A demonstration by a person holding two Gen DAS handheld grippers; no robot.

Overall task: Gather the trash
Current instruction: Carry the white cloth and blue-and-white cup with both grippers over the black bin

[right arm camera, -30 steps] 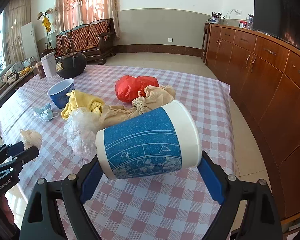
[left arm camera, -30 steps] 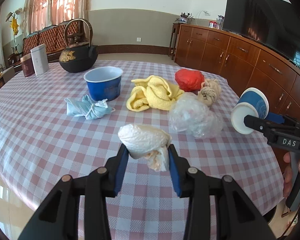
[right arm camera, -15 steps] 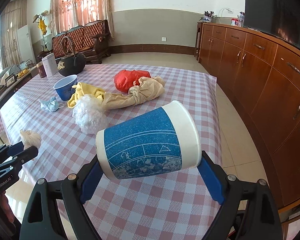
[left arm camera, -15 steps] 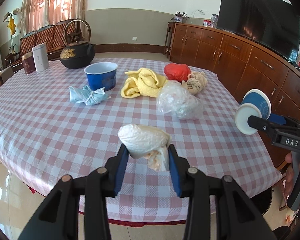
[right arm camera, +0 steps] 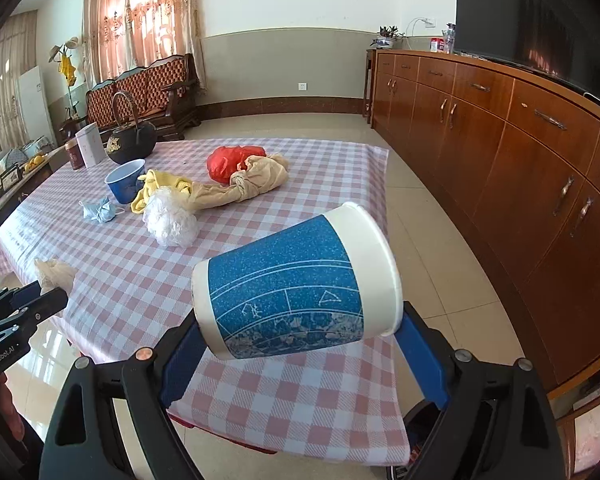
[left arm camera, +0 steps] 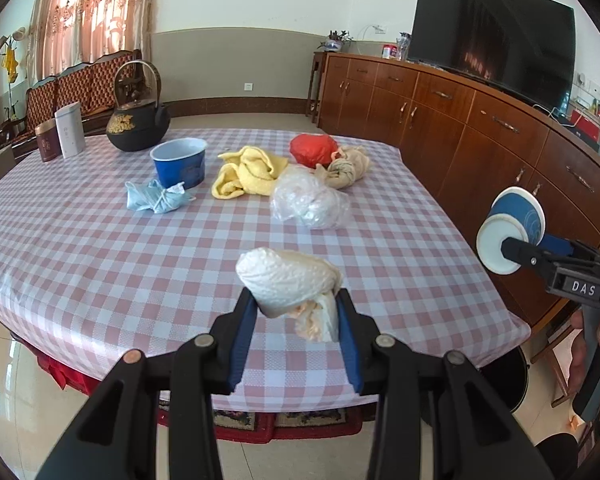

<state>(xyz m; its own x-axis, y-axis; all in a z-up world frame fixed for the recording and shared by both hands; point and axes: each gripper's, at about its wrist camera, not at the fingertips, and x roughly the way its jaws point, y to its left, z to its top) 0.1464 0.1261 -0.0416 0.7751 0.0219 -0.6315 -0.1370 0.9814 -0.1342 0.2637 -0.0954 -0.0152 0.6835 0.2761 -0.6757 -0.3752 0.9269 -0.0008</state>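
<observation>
We're clamping a crumpled tissue wad (left arm camera: 290, 282) in the left gripper (left arm camera: 296, 320) and a blue paper cup (right arm camera: 296, 290) in the right gripper (right arm camera: 300, 354), both off the table (left arm camera: 80, 248) edge; mask (left arm camera: 156, 198), plastic bag (left arm camera: 310, 202), cloths still lying there; since earlier we're pulling farther back

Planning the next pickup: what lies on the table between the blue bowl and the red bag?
A crumpled yellow cloth lies between the blue bowl and the red bag, clearest in the left wrist view.
</observation>
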